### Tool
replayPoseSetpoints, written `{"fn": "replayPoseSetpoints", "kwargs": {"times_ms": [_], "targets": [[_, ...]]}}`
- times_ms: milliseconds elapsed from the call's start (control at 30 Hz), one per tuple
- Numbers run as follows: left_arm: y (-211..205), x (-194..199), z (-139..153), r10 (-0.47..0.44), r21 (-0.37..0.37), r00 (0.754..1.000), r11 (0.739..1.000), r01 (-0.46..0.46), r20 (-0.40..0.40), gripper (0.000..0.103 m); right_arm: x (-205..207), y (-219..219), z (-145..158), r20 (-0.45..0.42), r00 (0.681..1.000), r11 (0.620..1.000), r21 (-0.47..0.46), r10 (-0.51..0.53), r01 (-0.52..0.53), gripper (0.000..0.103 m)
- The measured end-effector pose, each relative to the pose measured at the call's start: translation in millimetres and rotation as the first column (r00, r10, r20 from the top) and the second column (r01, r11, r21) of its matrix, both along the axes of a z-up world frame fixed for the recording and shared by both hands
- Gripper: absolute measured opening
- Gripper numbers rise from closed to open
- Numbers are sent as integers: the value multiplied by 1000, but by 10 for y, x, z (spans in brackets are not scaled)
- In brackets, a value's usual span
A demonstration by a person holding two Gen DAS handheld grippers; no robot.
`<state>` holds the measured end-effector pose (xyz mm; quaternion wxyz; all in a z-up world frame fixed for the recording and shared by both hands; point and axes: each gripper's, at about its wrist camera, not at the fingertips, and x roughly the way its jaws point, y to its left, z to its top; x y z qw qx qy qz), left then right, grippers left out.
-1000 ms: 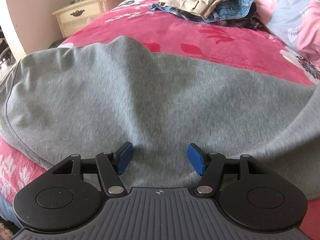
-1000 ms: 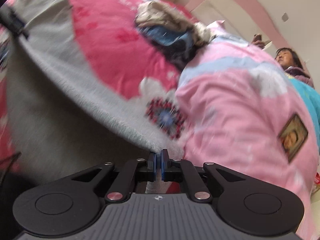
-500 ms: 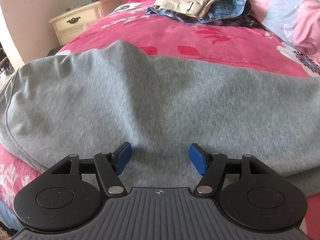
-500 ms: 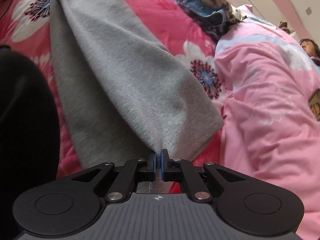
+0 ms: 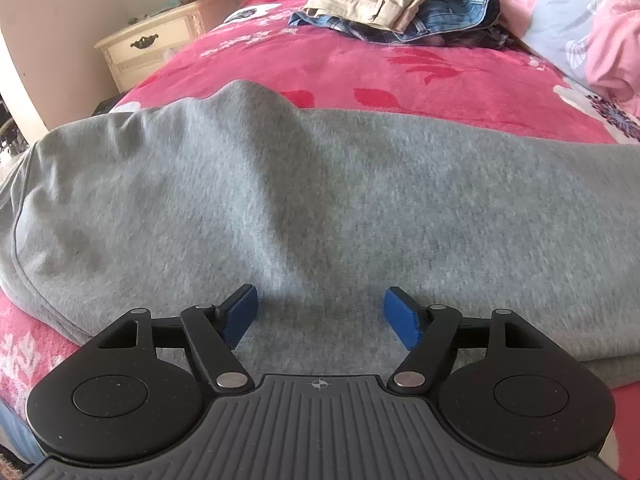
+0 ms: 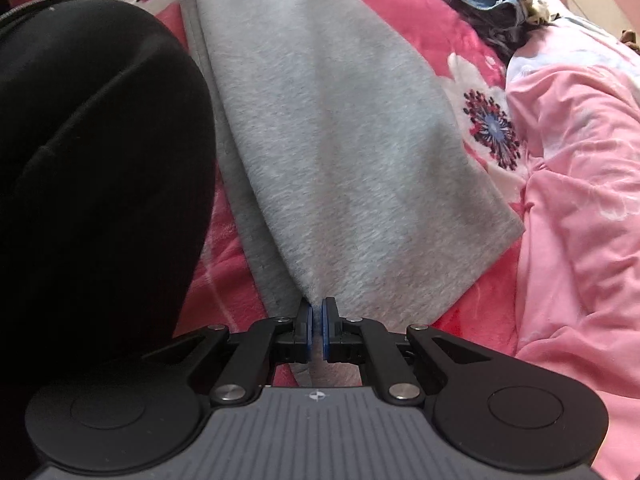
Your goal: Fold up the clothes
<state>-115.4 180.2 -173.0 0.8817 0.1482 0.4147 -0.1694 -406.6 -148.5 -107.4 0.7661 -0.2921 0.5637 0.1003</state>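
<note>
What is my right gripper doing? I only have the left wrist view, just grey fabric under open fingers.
Observer: The right gripper is shut on a pinched edge of the grey garment.
Operator: Anything close to it?
Observer: A pink quilt is bunched to its right.
Operator: And on the other side?
Observer: A black-clad part of the person fills the left of that view.

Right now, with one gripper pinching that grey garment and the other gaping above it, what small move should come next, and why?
Probably the right gripper should lay its pinched edge down and let go. It is shut on the grey garment, whose upper layer already lies folded over the lower one on the bed. The left gripper is opening with nothing pinched between its fingers.
</note>
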Motion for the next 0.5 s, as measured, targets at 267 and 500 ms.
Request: {"fn": "replayPoseSetpoints", "kwargs": {"times_ms": [267, 500], "targets": [[62, -185, 150, 2, 52, 998, 999, -5, 62, 69, -37, -28, -156, -30, 999, 1000, -19, -12, 11, 6], [254, -518, 502, 7, -27, 996, 1000, -4, 91, 69, -152, -187, -68, -53, 997, 997, -47, -56, 53, 17]]}}
